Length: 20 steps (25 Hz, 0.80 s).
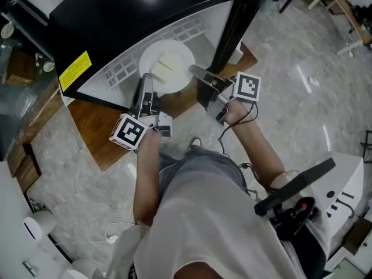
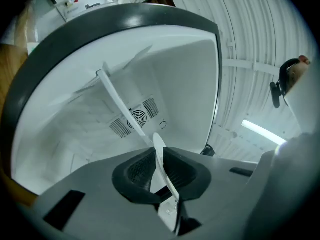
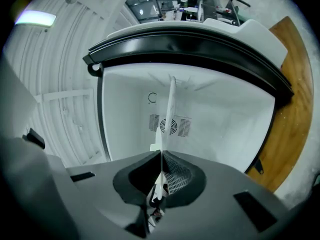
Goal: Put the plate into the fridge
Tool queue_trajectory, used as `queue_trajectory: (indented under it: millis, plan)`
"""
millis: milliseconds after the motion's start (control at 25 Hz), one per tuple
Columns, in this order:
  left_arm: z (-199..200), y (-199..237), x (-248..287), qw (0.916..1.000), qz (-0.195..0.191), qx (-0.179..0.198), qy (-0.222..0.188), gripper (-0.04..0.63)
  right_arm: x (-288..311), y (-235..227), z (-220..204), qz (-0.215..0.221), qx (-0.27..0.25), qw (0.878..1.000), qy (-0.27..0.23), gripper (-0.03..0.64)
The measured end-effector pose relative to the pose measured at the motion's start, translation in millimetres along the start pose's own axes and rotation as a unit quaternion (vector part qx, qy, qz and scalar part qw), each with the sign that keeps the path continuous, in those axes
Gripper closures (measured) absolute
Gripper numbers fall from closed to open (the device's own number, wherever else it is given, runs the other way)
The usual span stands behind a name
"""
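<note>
At the far left a yellow label sits on the black edge of the fridge, which stands open with its white inside facing the person. Below it a wooden board lies on the pale stone floor. The left gripper reaches toward the opening, its marker cube close to the person's body. Its jaws are clamped on the left rim of the plate. In the left gripper view the left gripper has its dark pads pressed on the white plate, which is seen edge-on and runs up and away as a thin tilted line. Behind it are the fridge's white wall and a round fan vent. The plate is carried in the air between the two claws, right at the fridge's mouth. A pale flat piece lies on it, but I cannot tell what it is. The right gripper grips the opposite rim, its own cube turned upward. In the right gripper view the right gripper is closed tight on the plate, again edge-on and nearly upright. The vent is straight ahead, the fridge's black rim arches above, and the board shows at the right. Far right in the head view stands a white machine with a black handle.
</note>
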<state>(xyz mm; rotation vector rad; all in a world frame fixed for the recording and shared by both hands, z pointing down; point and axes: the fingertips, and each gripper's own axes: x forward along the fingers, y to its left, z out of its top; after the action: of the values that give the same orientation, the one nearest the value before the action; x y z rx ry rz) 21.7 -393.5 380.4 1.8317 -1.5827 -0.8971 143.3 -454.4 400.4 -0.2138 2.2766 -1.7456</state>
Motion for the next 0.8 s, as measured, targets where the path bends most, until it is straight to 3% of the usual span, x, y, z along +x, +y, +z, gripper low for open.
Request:
queue_trajectory:
  millis: [360, 800]
  plan:
    - [22.7, 5.9, 12.3, 0.9977, 0.035, 0.045, -0.035, 0.537, 25.9, -4.3, 13.8, -0.019, 0.035, 0.999, -0.021, 0.594]
    - [40.2, 6.9, 9.7, 0.9974, 0.042, 0.051, -0.028, 0.511, 54.1, 0.8, 26.8, -0.014, 0.062, 0.997, -0.044, 0.594]
